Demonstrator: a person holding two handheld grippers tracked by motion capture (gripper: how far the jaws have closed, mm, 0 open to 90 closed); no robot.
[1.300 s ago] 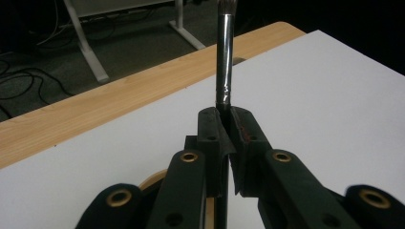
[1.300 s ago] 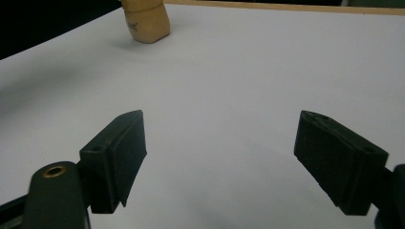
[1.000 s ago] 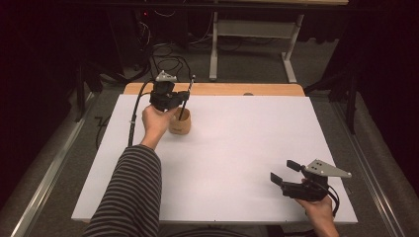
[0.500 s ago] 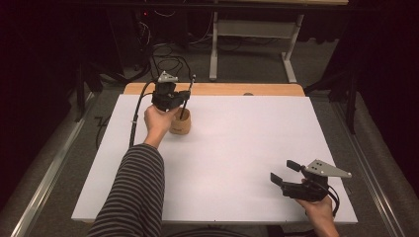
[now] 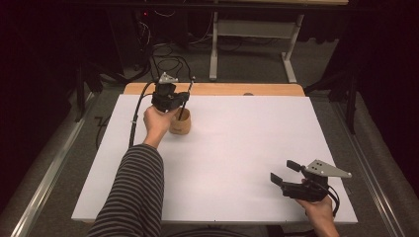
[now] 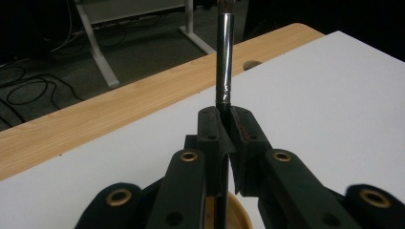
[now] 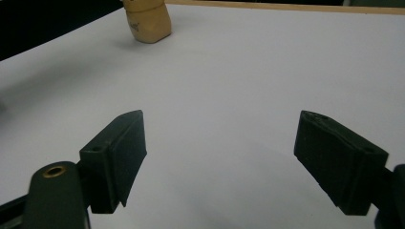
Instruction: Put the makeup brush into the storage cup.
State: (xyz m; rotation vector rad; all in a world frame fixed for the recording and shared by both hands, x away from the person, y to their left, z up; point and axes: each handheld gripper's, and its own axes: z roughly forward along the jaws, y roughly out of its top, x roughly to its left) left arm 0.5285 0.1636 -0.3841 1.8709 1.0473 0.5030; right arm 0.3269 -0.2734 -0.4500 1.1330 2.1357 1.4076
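The right gripper [image 7: 219, 157] has its jaws spread wide, nothing between them but bare white tabletop [image 7: 229, 86]. Far beyond the left finger [image 7: 117, 157] stands a wooden cup [image 7: 147, 21].

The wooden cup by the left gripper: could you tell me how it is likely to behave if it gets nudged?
The wooden cup looks small and light, so it would probably slide on the smooth white table. The brush clamped in the left gripper reaches down into it, so a sideways pull might tip it.

The white table [image 5: 237, 163] is evenly lit from overhead, surroundings stay dark, shadows are soft, and near jaws blur slightly.
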